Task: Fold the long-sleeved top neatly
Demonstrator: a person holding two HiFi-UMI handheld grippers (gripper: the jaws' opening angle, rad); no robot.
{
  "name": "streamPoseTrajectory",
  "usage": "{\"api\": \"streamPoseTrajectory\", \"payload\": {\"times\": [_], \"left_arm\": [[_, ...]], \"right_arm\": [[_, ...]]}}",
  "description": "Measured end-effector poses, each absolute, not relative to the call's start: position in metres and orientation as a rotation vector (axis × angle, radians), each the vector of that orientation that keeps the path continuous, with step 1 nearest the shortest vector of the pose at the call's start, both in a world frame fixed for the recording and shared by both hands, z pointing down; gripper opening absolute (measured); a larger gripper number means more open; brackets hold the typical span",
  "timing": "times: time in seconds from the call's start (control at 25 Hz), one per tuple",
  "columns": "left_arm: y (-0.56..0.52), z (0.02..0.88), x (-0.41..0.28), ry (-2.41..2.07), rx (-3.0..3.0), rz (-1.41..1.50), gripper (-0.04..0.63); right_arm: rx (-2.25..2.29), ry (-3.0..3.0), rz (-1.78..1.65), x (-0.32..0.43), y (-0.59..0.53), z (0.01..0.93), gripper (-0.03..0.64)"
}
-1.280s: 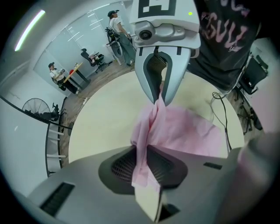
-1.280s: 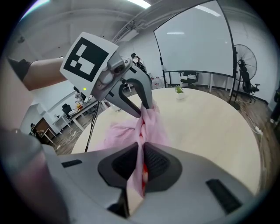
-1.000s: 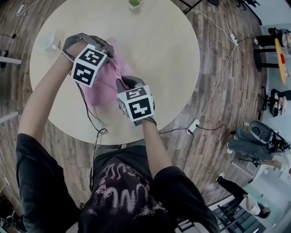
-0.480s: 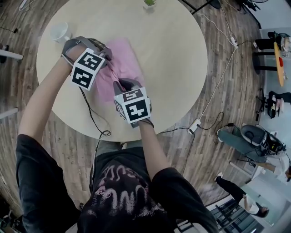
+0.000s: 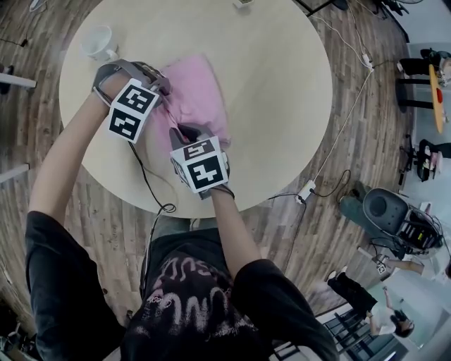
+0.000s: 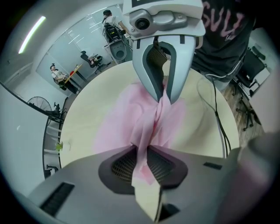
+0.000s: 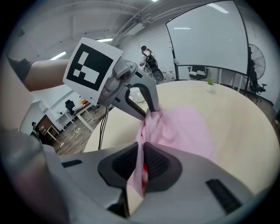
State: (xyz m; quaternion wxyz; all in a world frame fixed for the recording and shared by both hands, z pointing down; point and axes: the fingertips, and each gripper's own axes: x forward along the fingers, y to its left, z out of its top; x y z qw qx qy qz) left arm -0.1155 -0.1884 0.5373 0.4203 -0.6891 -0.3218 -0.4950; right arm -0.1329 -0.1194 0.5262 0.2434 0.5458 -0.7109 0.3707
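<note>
The pink long-sleeved top (image 5: 199, 95) lies partly spread on the round cream table (image 5: 282, 92). Its near edge is bunched up and held off the surface. My left gripper (image 5: 167, 95) is shut on a fold of the pink cloth (image 6: 141, 162), which runs up between its pads. My right gripper (image 5: 184, 131) is shut on the same bunched edge (image 7: 140, 168), a short way nearer to me. The two grippers face each other closely: the right gripper (image 6: 161, 94) shows in the left gripper view, the left gripper (image 7: 152, 109) in the right gripper view. A taut ridge of cloth joins them.
A white cup (image 5: 99, 42) stands at the table's far left, close to my left hand. A small green plant (image 5: 244, 3) sits at the far edge. A black cable (image 5: 151, 190) hangs over the near edge. Chairs and people are on the wooden floor at right.
Both grippers have drawn the pink top toward the table's near left edge and sunk a little. More cloth now lies flat beyond them. Both grips are unchanged.
</note>
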Motion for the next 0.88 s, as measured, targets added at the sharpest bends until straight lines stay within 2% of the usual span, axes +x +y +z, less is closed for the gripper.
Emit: {"api": "streamPoseTrajectory", "payload": {"times": [0.2,0.36,0.56,0.88], "left_arm": [[-0.196,0.548,-0.124,-0.796,-1.737,-1.239,0.088],[-0.201,0.552,-0.130,-0.768,-1.758,-1.233,0.119],[-0.211,0.551,-0.147,-0.738,-1.770,-1.279,0.173],[-0.219,0.545,-0.179,-0.673,-1.809,-1.352,0.175]], "right_arm": [[1.469,-1.943,1.031,-0.146,-0.127,0.538,0.038],[1.460,-1.942,1.023,-0.150,-0.129,0.544,0.046],[1.430,-1.974,1.009,-0.163,-0.130,0.541,0.105],[1.370,-2.025,1.018,-0.190,-0.126,0.538,0.136]]}}
